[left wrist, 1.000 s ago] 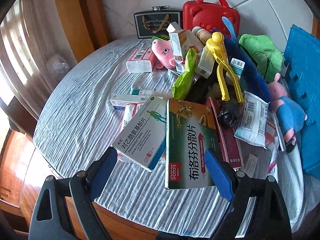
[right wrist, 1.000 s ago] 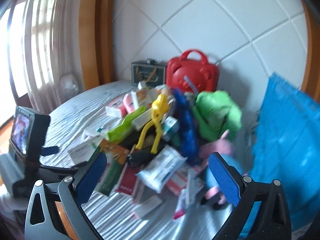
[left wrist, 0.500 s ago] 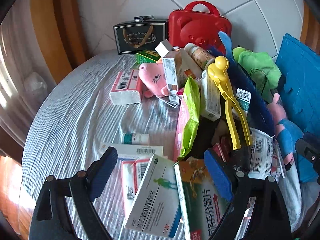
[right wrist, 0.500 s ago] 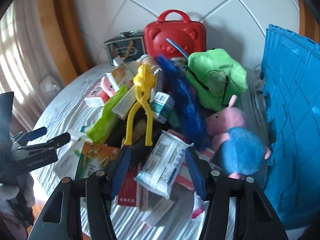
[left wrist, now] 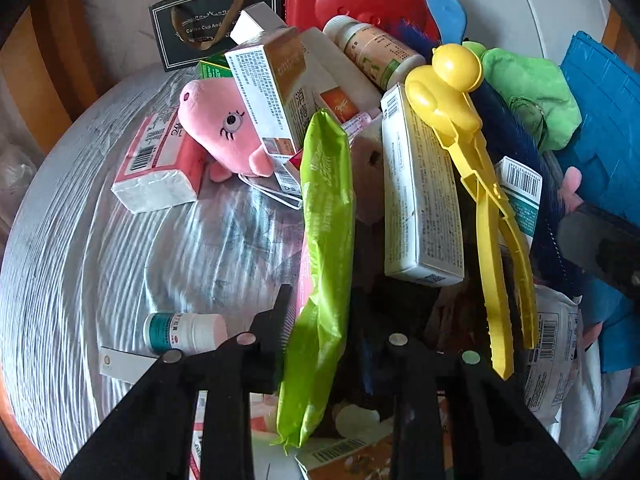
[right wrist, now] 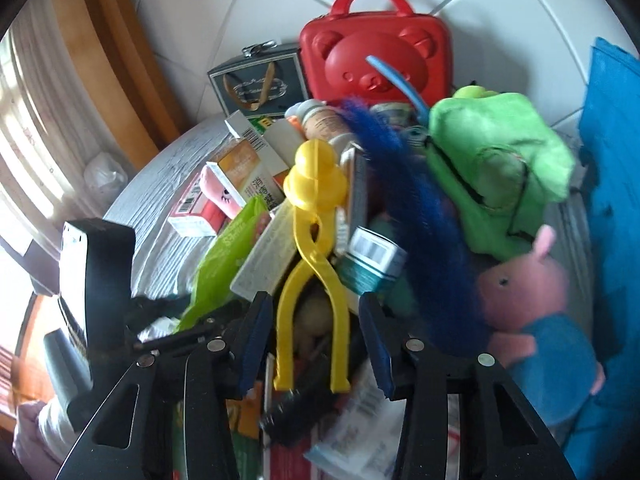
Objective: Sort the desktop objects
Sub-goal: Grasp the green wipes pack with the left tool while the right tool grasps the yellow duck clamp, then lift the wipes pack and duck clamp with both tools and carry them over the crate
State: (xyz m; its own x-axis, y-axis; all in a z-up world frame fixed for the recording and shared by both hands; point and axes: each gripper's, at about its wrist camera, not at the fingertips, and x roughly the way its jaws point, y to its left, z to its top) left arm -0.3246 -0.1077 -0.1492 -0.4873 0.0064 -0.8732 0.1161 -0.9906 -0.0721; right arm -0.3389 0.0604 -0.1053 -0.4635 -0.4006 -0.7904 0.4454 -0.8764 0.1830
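Meanwhile both closing claws straddle clutter: left (left wrist: 320,320) around green pouch (left wrist: 326,216), right (right wrist: 312,328) around yellow tongs (right wrist: 314,264).

White tiled wall (right wrist: 200,8), wooden frame (right wrist: 104,60), sunlit curtain (right wrist: 36,128)

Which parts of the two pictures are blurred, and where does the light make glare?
Left wrist view: mostly sharp; sunlight glares on the striped tablecloth; edges bend from the fisheye. Right wrist view: motion blur smears the blue feather duster and the packets at the bottom; the window at left is overexposed.
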